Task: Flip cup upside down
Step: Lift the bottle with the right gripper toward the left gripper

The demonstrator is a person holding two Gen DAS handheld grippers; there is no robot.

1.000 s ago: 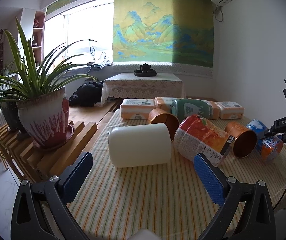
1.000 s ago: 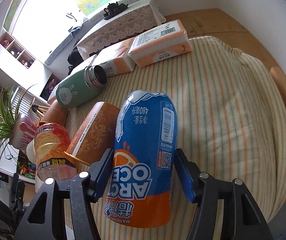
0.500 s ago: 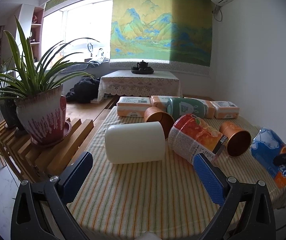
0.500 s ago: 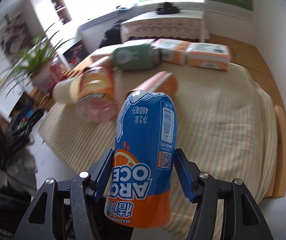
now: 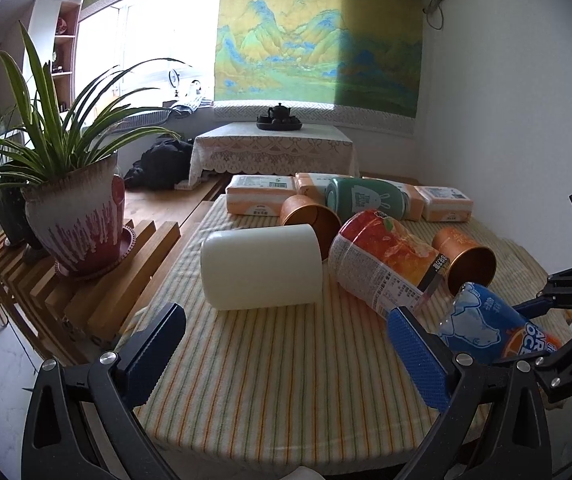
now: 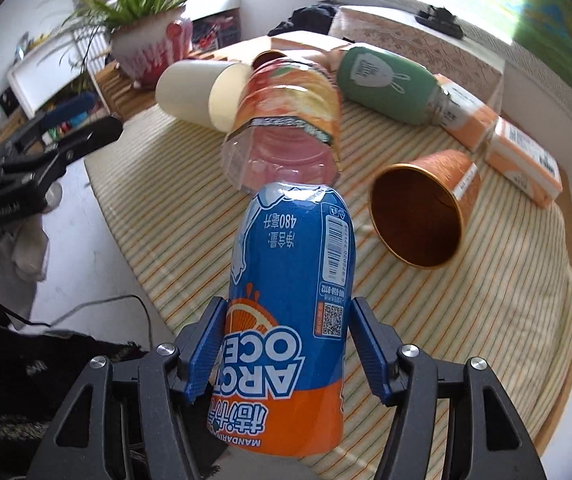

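Right gripper [image 6: 287, 354] clamped on glossy blue cup [image 6: 291, 312], left gripper [image 5: 286, 354] apart, two copper cups [image 5: 467, 260], one white cylinder [image 5: 260, 266], striped cloth [image 5: 286, 380].

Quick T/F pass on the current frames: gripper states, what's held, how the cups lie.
1. The right gripper is shut on the blue cup. True.
2. The left gripper holds the white cup. False: its jaws are open and empty; the white cup lies on the striped cloth.
3. The copper cup lies on its side. True.
4. The green bottle stands upright. False: it lies on its side.
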